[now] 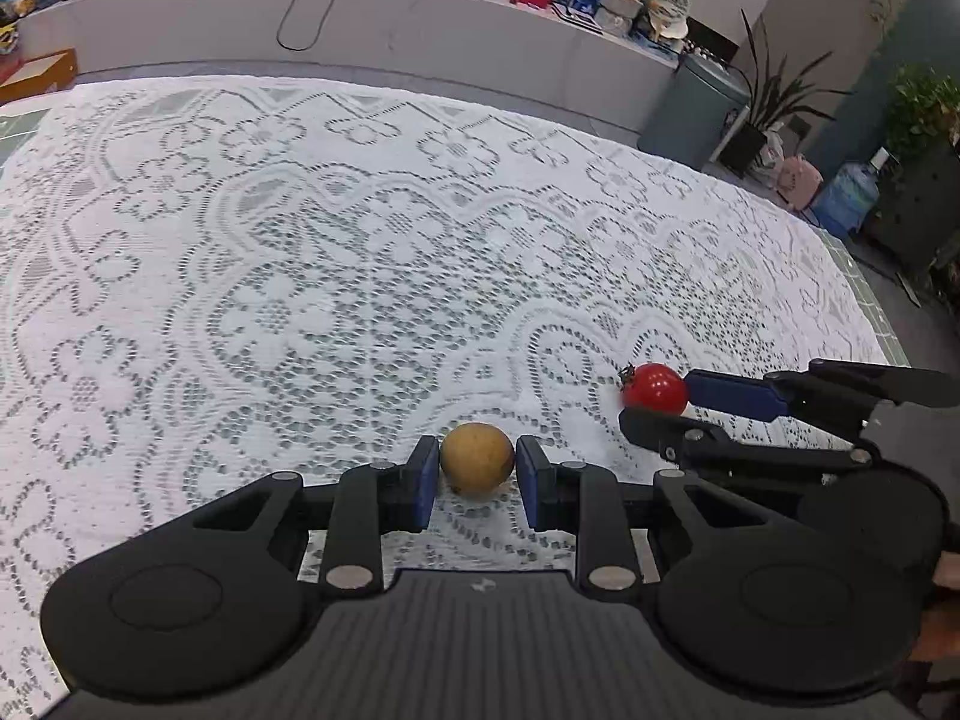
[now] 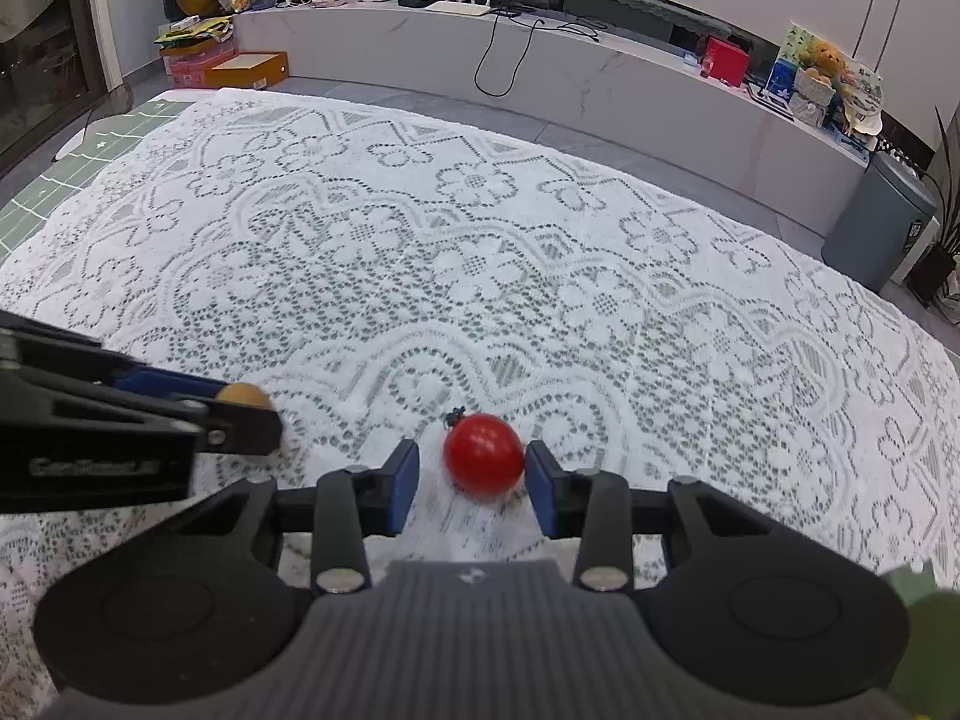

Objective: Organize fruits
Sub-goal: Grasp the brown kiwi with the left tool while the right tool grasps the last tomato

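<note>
- My left tongs [image 1: 477, 474] are clamped on a small round yellow-brown fruit [image 1: 477, 459], both blue pads against its sides, the fruit low on the white lace tablecloth [image 1: 336, 276]
- My right tongs [image 2: 472, 477] bracket a small glossy red tomato with a dark stem [image 2: 483, 461]; the right pad touches it, the left pad stands clear, so I count them apart
- From the left wrist camera the tomato sits just right of the yellow fruit, near but not touching
- The cloth covers the worktop; beyond it runs a long pale ledge [image 2: 600, 69] with a white router [image 2: 459, 6] and a red box [image 2: 726, 60]
</note>
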The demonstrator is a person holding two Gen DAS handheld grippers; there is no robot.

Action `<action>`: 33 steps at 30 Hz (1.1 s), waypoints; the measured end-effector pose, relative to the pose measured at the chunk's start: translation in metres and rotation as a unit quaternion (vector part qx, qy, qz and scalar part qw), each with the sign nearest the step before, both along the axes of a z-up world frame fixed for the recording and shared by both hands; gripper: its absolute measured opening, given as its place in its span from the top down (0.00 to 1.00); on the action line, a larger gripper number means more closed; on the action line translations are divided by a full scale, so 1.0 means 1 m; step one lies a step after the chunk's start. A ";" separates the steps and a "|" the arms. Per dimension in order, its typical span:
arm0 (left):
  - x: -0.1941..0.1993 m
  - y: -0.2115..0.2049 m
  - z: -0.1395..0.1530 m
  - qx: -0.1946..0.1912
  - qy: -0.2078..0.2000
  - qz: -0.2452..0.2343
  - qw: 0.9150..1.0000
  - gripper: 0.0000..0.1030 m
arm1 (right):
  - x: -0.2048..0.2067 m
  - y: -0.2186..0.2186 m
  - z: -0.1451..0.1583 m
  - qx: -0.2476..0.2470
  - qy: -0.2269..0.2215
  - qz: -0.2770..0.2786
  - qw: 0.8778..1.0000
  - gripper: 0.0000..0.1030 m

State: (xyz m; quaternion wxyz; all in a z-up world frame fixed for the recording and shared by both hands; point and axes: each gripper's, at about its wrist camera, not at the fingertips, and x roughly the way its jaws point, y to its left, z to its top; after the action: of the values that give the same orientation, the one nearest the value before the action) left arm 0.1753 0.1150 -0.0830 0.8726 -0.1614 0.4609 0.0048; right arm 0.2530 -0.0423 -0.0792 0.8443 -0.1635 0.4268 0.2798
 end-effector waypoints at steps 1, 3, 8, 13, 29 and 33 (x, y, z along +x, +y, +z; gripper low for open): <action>-0.001 0.002 0.001 0.000 0.000 0.003 1.000 0.70 | 0.002 0.001 -0.001 0.000 0.001 -0.001 1.000 0.65; -0.003 0.005 0.002 0.000 0.001 0.008 1.000 0.70 | 0.006 0.001 -0.002 0.000 0.003 -0.004 1.000 0.65; -0.006 0.006 0.002 -0.002 0.004 0.013 1.000 0.70 | 0.012 0.001 -0.006 -0.001 0.006 -0.012 1.000 0.69; -0.010 0.005 0.002 -0.004 0.004 0.015 1.000 0.70 | 0.014 0.000 -0.007 0.000 0.008 -0.016 1.000 0.72; -0.030 -0.001 0.020 -0.004 -0.015 0.020 1.000 0.70 | -0.027 -0.009 0.024 0.026 -0.006 -0.001 1.000 0.73; -0.038 -0.006 0.027 -0.006 -0.024 0.018 1.000 0.70 | -0.048 -0.018 0.034 0.035 -0.012 0.005 0.999 0.73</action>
State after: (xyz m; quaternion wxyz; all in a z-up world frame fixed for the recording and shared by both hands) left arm 0.1369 0.1086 -0.0562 0.8822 -0.1755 0.4367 0.0138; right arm 0.2050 -0.0605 -0.0449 0.8534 -0.1395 0.4055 0.2964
